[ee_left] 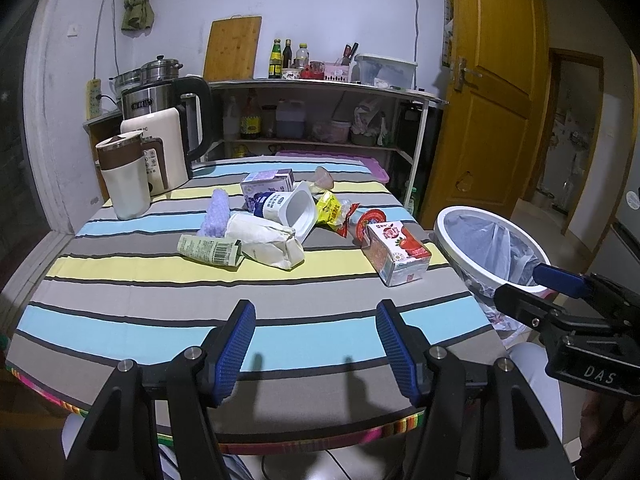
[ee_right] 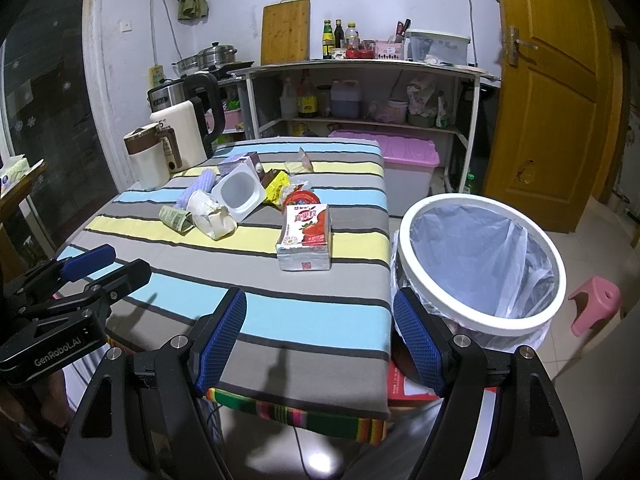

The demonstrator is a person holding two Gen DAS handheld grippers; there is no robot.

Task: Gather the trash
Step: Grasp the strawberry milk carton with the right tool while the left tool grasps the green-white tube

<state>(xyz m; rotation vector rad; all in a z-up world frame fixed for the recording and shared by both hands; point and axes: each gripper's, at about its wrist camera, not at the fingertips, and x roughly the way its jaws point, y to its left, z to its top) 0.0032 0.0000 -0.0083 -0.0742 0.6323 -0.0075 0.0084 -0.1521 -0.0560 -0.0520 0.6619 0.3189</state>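
Observation:
Trash lies in a heap mid-table on the striped cloth [ee_left: 160,312]: a red strawberry milk carton [ee_left: 396,252] [ee_right: 306,236] nearest the bin, a white yogurt tub [ee_left: 298,210] [ee_right: 240,192], a crumpled white paper bag [ee_left: 266,242] [ee_right: 210,218], a green wrapper [ee_left: 210,250] [ee_right: 174,218], a yellow wrapper [ee_left: 328,208] and a purple carton [ee_left: 266,184]. A white bin with a clear liner [ee_left: 486,248] [ee_right: 480,264] stands at the table's right edge. My left gripper [ee_left: 316,348] is open and empty over the near edge. My right gripper [ee_right: 320,336] is open and empty near the table's front right corner.
A white jug [ee_left: 124,182] and kettles [ee_left: 168,120] stand at the table's far left. A shelf with bottles [ee_left: 320,120] lines the back wall. A pink-lidded box [ee_right: 400,160] sits behind the table. A pink stool [ee_right: 596,304] and a wooden door [ee_right: 552,100] are at right.

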